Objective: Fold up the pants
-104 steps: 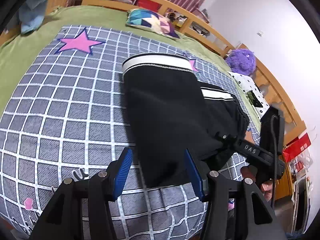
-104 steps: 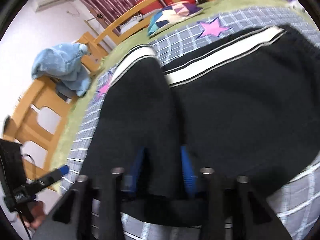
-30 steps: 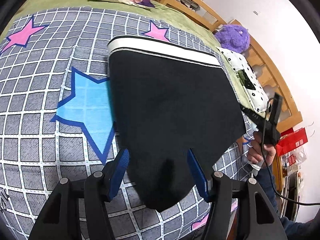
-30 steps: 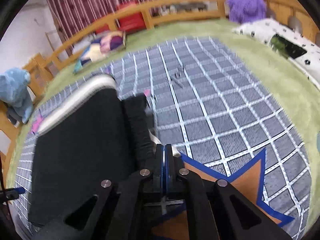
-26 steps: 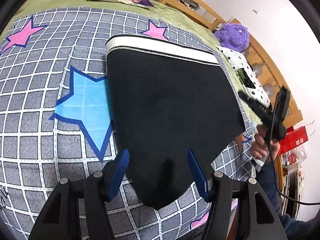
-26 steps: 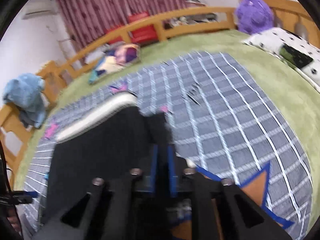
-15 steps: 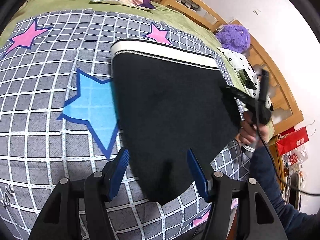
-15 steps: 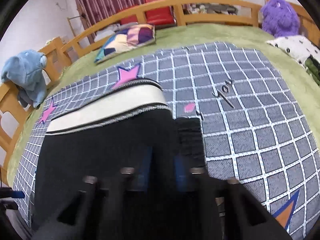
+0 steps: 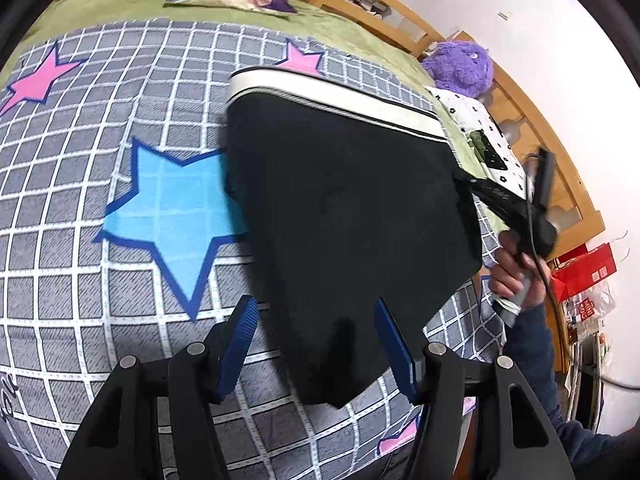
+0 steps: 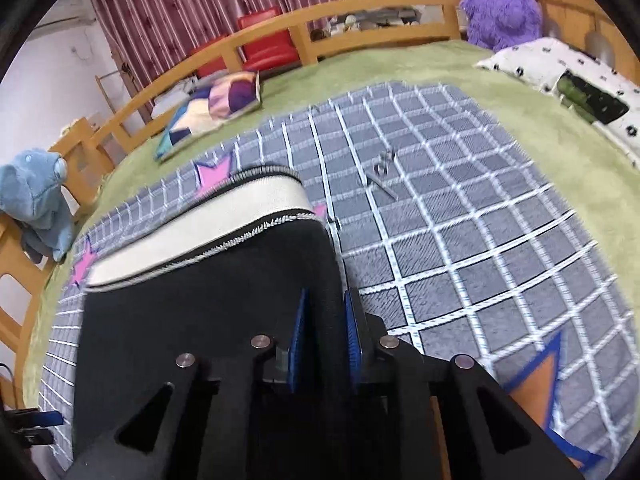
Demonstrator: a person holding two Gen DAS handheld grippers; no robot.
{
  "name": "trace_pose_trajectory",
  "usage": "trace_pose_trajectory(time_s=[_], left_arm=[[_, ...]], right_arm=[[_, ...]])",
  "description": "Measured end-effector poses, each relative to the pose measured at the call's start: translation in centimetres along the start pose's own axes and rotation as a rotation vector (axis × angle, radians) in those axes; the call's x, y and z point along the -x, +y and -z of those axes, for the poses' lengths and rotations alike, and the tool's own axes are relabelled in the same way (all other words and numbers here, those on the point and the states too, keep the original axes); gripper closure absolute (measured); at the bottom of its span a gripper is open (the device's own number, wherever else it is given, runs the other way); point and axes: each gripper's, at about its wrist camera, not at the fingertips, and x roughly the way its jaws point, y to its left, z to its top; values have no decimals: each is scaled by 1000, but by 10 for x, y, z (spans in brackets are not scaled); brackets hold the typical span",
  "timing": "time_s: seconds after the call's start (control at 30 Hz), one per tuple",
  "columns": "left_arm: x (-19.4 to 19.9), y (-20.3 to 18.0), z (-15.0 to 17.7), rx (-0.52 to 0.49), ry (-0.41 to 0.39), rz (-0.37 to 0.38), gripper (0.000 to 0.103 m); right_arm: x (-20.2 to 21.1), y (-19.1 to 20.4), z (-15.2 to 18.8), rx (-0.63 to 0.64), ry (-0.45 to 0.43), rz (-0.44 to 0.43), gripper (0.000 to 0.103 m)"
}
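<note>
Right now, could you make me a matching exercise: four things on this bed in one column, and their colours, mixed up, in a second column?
Things:
1. pants
2. waistband
3. plush toy by the headboard
4. big star beside the pants

Colours:
A. light blue
B. black
C. purple
D. white

Pairs: 1-B, 2-D, 3-C, 4-A

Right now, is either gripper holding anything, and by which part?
The right gripper pinches the black pants at their right side edge, below the white waistband. The left gripper is open, holding nothing.
</note>
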Motion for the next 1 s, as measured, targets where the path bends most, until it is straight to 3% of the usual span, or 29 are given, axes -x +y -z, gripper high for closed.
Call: trace_pose_trajectory(time_s=[0.13, 0.27, 0.4, 0.5, 0.57, 0.6, 0.67, 0.73, 0.83, 0.9, 0.97, 1.0], left_arm=[[-12, -9, 6, -35, 16, 0, 42], [-54, -6, 28, -20, 124, -72, 41], [-57, -2, 34, -3, 141, -47, 39], [-43, -4, 27, -36, 122, -39, 41], [-30, -4, 20, -60, 80, -45, 41], [-26, -3, 18, -63, 66, -43, 41], [-20, 0, 6, -52, 46, -32, 41], [-20, 5, -7, -38, 29, -34, 41], [-21, 10, -26, -19, -2, -39, 41], [-30, 9, -35, -6, -9, -48, 41], [-41, 14, -41, 14, -14, -51, 41], [-46, 16, -43, 27, -11, -53, 41]], right_arm=[[49, 16, 20, 67, -62, -35, 78], [47, 32, 71, 172, 40, -33, 76], [37, 32, 111, 229, 62, 34, 76], [49, 25, 104, 195, 96, -11, 76], [61, 20, 88, 198, 52, -6, 76], [67, 20, 82, 199, 20, 4, 73], [70, 13, 62, 181, -39, 17, 56], [62, 7, 43, 152, -46, 25, 55], [30, -2, 21, 124, 4, 15, 51], [-1, -12, 12, 89, 93, -30, 50], [-20, -23, 6, 38, 122, -78, 37], [-26, -29, 2, 11, 138, -101, 35]])
